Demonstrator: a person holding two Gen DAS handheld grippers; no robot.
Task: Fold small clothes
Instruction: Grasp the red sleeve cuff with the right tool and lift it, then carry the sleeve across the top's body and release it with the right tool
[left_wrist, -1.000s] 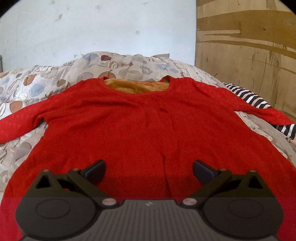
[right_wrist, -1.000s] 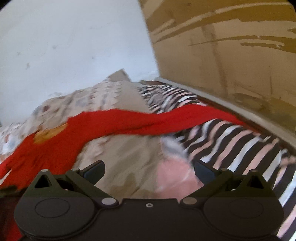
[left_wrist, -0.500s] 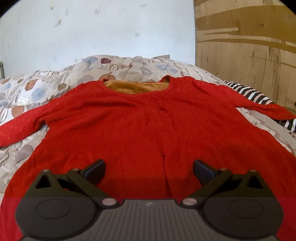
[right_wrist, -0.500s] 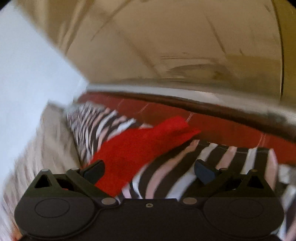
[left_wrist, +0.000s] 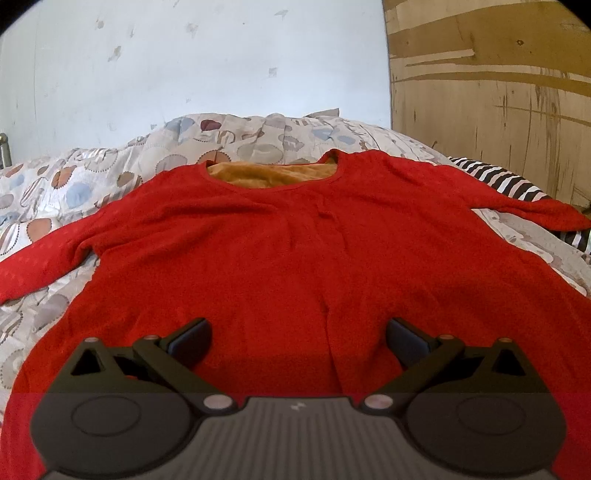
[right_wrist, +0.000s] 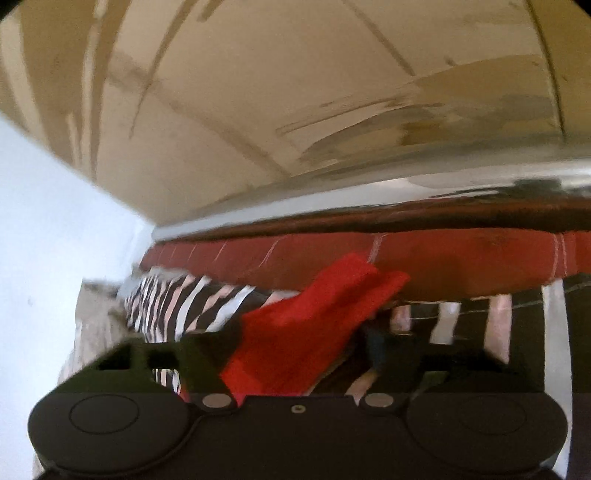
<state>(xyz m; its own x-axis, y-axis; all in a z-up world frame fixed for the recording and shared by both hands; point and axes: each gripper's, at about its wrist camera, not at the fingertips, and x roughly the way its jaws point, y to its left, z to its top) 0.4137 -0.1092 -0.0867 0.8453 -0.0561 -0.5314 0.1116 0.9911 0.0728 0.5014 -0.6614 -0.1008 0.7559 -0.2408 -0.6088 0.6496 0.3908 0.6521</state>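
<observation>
You are keeping the red knit long-sleeved top (left_wrist: 295, 251) spread flat, front up, on the patterned quilt (left_wrist: 74, 192), collar at the far end, so each sleeve can be folded inward. Your left gripper (left_wrist: 297, 338) is hovering over the near hem, jaws wide apart and holding nothing. Your right gripper (right_wrist: 303, 350) is reaching the right sleeve's cuff (right_wrist: 317, 314), which is lying on the black-and-white striped fabric (right_wrist: 192, 299). Its jaws have just been closing with the sleeve between them; blur is hiding whether the pads are pressing.
</observation>
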